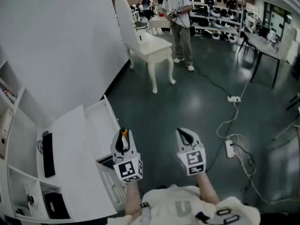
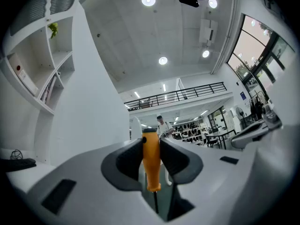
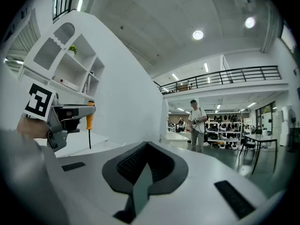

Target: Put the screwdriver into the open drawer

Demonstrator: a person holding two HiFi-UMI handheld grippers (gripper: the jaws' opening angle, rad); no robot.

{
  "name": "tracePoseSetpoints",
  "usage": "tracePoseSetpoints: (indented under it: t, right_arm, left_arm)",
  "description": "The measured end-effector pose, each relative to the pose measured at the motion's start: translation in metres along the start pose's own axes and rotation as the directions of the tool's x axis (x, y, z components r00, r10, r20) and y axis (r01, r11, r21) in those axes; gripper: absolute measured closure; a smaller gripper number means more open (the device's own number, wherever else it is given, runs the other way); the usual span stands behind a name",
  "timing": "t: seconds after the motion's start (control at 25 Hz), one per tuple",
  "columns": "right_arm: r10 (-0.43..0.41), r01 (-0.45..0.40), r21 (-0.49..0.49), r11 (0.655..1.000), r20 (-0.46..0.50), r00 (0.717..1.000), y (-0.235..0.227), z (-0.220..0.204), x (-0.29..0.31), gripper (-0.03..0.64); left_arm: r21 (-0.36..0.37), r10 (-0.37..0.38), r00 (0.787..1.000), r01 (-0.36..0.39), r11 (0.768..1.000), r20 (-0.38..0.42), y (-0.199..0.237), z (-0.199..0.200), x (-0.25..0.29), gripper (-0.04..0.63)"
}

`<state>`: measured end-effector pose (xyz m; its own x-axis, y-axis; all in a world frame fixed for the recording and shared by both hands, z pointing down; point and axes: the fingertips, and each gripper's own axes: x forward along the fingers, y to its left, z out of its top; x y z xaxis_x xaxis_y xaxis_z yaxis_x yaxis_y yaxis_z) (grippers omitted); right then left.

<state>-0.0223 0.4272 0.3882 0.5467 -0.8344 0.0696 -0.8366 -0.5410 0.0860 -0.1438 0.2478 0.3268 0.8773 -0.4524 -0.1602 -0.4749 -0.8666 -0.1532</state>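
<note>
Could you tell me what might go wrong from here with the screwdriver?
The left gripper pinches the screwdriver only by its orange handle, with the shaft hanging down, so it may pivot or slip out. The open drawer lies off to its left, so the hanging tip could catch the drawer's rim.

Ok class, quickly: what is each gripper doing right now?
Left gripper: closed on the orange-handled screwdriver.
Right gripper: closed, empty.
</note>
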Motion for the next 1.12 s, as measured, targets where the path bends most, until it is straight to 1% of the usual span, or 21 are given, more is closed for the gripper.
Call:
tracePoseSetpoints:
  t: [0.12,0.28,0.48,0.68,0.76,0.88,1.12]
  right_arm:
    - [0.016,-0.017,-0.015,1.000,-0.040,0.999,0.000,-0.006,-0.003,0.612]
    - [0.020,-0.020,-0.009,1.000,-0.055,0.998,-0.002,-0.011,-0.006,0.612]
    - [0.032,-0.031,0.010,0.999,-0.050,0.998,-0.001,-0.011,-0.007,0.612]
    - [0.024,-0.024,0.036,0.999,-0.009,1.000,-0.001,-0.011,-0.005,0.612]
    - [0.030,-0.029,0.042,0.999,-0.021,0.999,0.002,-0.015,-0.005,0.612]
    - [0.062,-0.060,0.036,0.998,-0.054,0.997,0.011,-0.022,-0.006,0.612]
    - [0.091,-0.087,0.064,0.994,-0.053,0.994,0.019,-0.016,0.007,0.612]
  left_arm:
    - [-0.007,0.006,1.000,-0.006,1.000,-0.005,0.002,0.004,-0.002,0.480]
    - [-0.003,0.008,1.000,-0.008,1.000,-0.006,0.001,0.003,-0.003,0.480]
    - [-0.002,0.003,1.000,-0.003,1.000,0.000,-0.002,0.002,-0.001,0.480]
    - [0.005,-0.004,1.000,0.004,1.000,0.008,-0.005,0.007,-0.003,0.480]
    - [0.014,0.001,1.000,-0.001,1.000,0.006,-0.004,0.008,-0.007,0.480]
    - [0.006,0.013,1.000,-0.013,1.000,0.002,0.002,0.008,-0.011,0.480]
    - [0.006,0.042,0.999,-0.042,0.999,-0.002,0.017,0.008,-0.004,0.480]
